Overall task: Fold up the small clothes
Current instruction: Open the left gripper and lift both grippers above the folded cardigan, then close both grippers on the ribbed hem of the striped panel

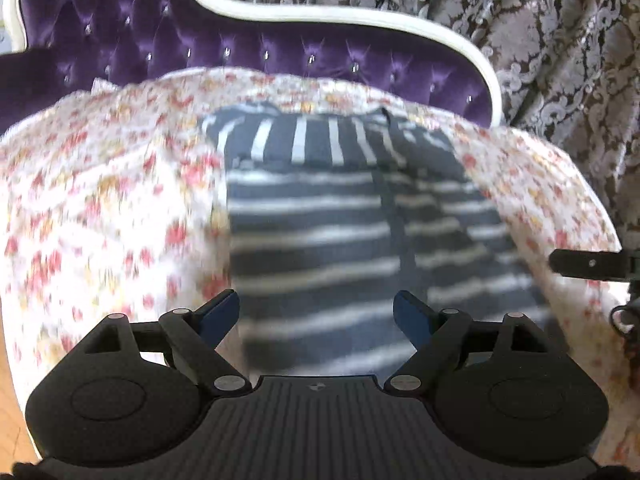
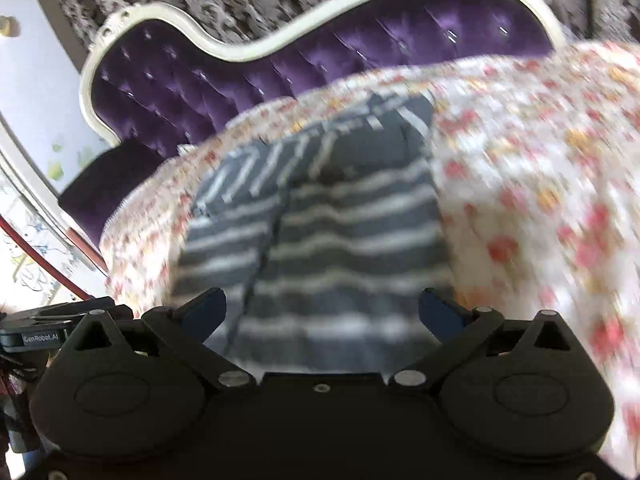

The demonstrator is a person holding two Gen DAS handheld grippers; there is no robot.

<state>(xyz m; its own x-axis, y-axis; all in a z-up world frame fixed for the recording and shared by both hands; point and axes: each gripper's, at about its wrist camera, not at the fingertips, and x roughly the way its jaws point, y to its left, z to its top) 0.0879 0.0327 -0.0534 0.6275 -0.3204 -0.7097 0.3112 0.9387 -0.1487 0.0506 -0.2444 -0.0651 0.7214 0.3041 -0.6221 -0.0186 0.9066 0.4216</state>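
Observation:
A grey garment with white stripes (image 1: 320,216) lies flat on a floral cloth (image 1: 100,200), its sleeves folded in near the far end. It also shows in the right wrist view (image 2: 332,224). My left gripper (image 1: 316,316) is open and empty above the garment's near edge. My right gripper (image 2: 322,314) is open and empty above the near edge too. Both views are blurred by motion.
A purple tufted sofa back (image 1: 240,48) with a white frame (image 1: 340,16) rises behind the floral cloth (image 2: 540,180). A patterned curtain (image 1: 540,32) hangs behind. Part of the right gripper (image 1: 592,264) shows at the left wrist view's right edge.

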